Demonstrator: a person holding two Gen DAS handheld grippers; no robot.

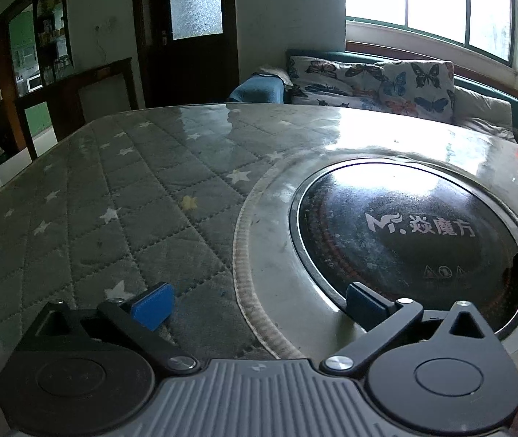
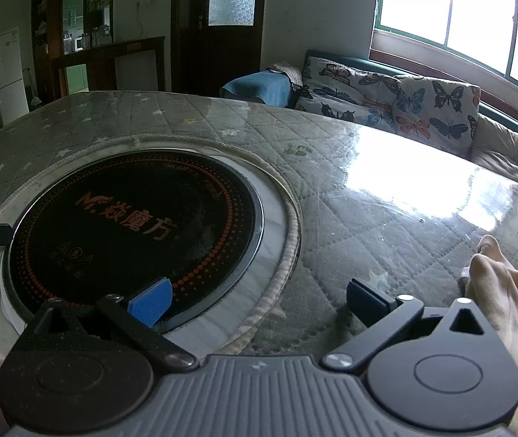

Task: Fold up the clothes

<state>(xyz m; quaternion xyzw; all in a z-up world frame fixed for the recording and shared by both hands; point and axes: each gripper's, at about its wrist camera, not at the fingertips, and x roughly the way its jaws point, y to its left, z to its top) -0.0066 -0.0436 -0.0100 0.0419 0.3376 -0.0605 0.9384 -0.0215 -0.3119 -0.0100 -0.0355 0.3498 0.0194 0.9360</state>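
Table: quilted grey star-print cover under a clear glossy sheet, filling both views. No garment shows on it in either picture; where the clothes lie cannot be told from here.

Round black cooktop set into the table, at 2 o'clock in the left view and 10 o'clock in the right view, white lettering on its face.

Sofa with butterfly cushions past the table's far edge at 1 o'clock, window behind it. Blue cloth draped over the sofa's end at 12 o'clock; whether it is part of the job, cannot tell.

Left gripper: jaws spread wide, nothing between the blue pads, hanging over the table edge.

Right gripper: likewise spread wide and empty. A bare hand sits at 4 o'clock beside it.

Judgement: clothes should be light, limp and prone to sliding on this slick sheet. Best pinched at two corners or a hem, one gripper each.
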